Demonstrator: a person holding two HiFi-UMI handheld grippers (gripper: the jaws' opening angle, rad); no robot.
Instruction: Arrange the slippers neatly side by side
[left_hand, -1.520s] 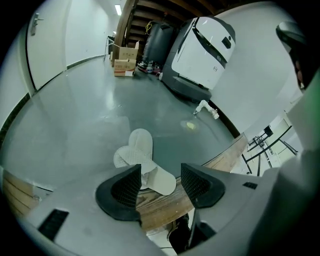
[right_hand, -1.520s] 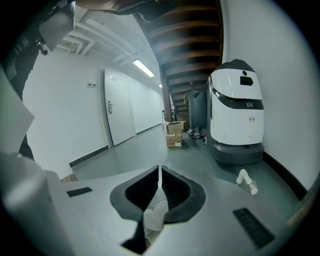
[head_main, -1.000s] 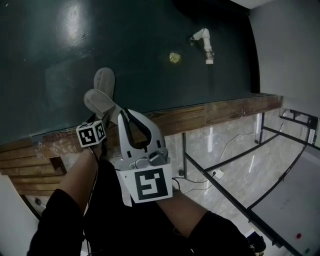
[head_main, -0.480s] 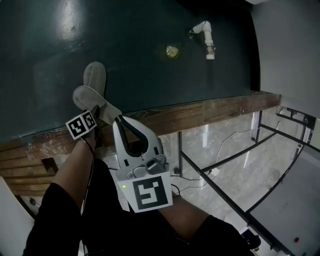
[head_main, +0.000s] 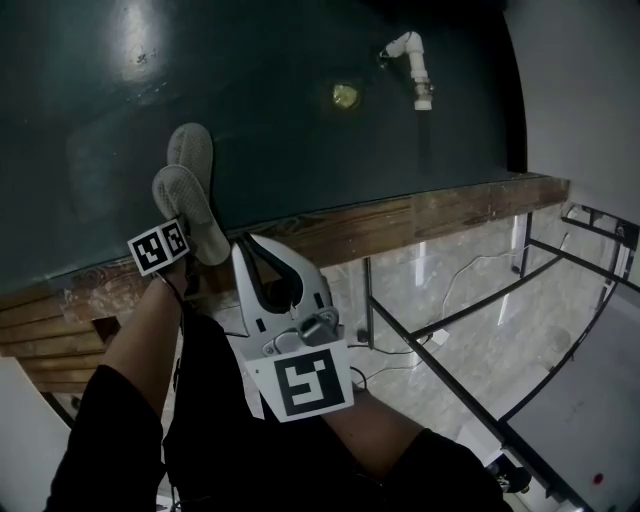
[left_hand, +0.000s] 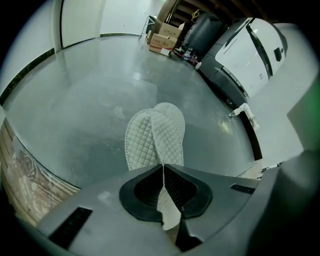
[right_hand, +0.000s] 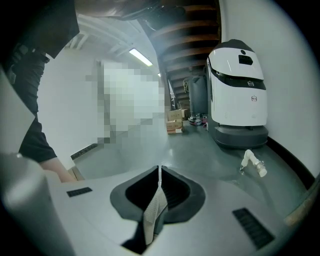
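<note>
Two white quilted slippers lie on the dark green floor, the far slipper (head_main: 190, 150) and the near slipper (head_main: 185, 205), overlapping along their length. In the left gripper view my left gripper (left_hand: 163, 167) has closed on the heel end of the near slipper (left_hand: 169, 132), which partly covers the other slipper (left_hand: 139, 145). In the head view only its marker cube (head_main: 158, 250) shows beside that heel. My right gripper (head_main: 246, 243) hovers over the wooden ledge, away from both slippers. The right gripper (right_hand: 159, 172) is shut with a strip of white quilted fabric (right_hand: 154, 210) pinched between the jaws.
A wooden ledge (head_main: 420, 220) bounds the green floor (head_main: 300, 130), with a metal frame (head_main: 500, 330) and lower pale floor beyond it. A white pipe fitting (head_main: 415, 75) and a brass drain (head_main: 346, 95) sit farther out. A white machine (right_hand: 235, 95) and cardboard boxes (left_hand: 165, 37) stand at the back.
The left gripper's cube has shifted left and nearer the near slipper's heel. That slipper has swung to lie more in line with the far one. The right gripper barely moved.
</note>
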